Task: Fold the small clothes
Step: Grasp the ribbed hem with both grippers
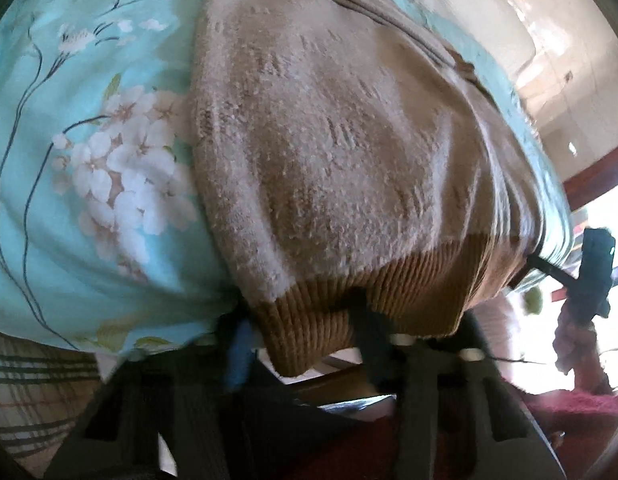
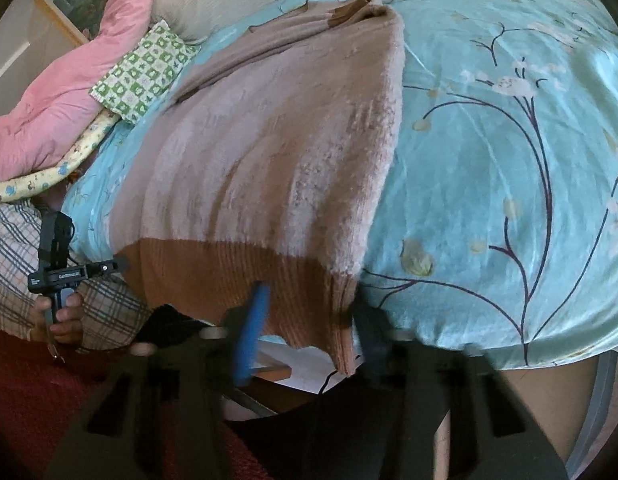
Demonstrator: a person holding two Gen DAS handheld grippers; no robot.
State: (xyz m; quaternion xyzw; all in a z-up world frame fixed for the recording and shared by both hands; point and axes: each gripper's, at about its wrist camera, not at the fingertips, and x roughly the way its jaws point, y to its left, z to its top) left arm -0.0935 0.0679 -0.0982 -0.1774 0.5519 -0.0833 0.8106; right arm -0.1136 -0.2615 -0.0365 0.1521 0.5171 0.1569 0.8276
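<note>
1. A fuzzy beige knitted sweater with a ribbed brown hem [image 1: 329,152] is lying flat on a pale turquoise bedsheet printed with white blossoms and dark branches [image 1: 89,140], its hem band hanging just over the near edge of the bed, probably so that both lower corners can be taken from the front.
2. The left gripper [image 1: 305,332] is sitting at the hem's left corner; its dark fingers [image 1: 363,320] are closing in on the ribbed band, and the cloth appears to be pinched between them, though the contact is partly blurred.
3. The right gripper [image 2: 309,320] is at the hem's right corner, its blue-padded finger [image 2: 251,328] and dark finger drawn together on the ribbed brown band, which is hanging down between them.
4. In the right wrist view, a hand [image 2: 61,316] is gripping the left tool's handle beside a plaid cloth [image 2: 13,248].
5. Holding both corners of the hem is likely the start of carrying the lower edge up toward the neckline at the far end.
6. A pink quilt [image 2: 61,92] and a green-checked cloth [image 2: 145,76] are lying well apart from the sweater, beyond its left side.
</note>
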